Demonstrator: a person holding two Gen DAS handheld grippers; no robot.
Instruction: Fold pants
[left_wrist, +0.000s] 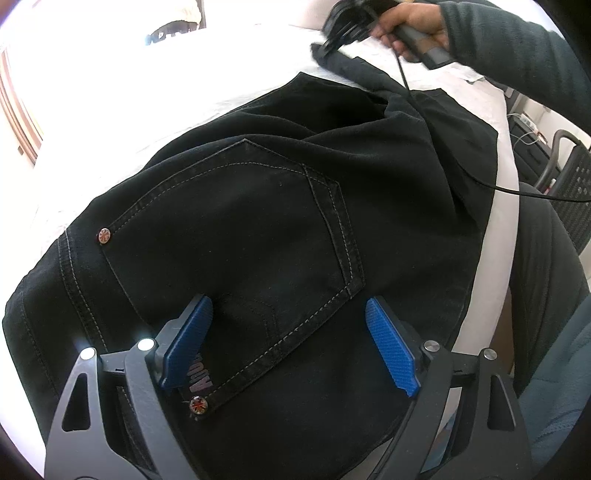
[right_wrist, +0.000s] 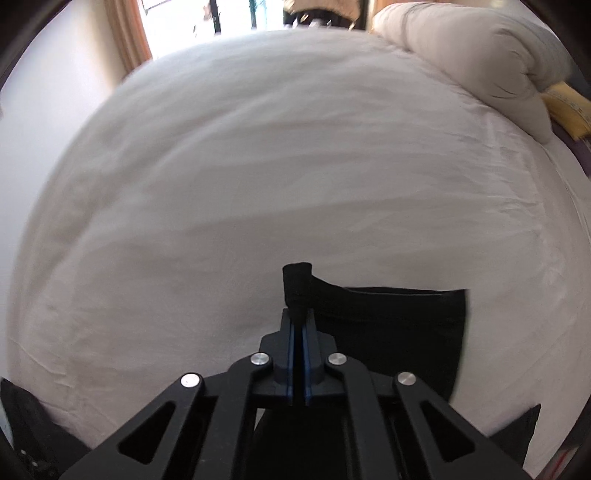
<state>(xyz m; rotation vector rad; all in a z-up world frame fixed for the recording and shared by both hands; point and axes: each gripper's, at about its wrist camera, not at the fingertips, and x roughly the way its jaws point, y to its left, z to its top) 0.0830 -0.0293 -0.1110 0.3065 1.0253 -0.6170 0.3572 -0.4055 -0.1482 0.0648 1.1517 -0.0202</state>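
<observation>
On the white bedsheet (left_wrist: 236, 99) lie the black denim pants (left_wrist: 258, 206) — back pocket up. Left gripper (left_wrist: 290, 347) hovers over the pocket, blue pads spread wide. Toward 1 o'clock, the right gripper (right_wrist: 297, 325) — jaws pressed together — pinches a leg's hem just above the sheet.

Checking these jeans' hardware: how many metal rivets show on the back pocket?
2: one rivet at the pocket's upper-left corner, another near the left gripper fingers. Others may be hidden.
</observation>
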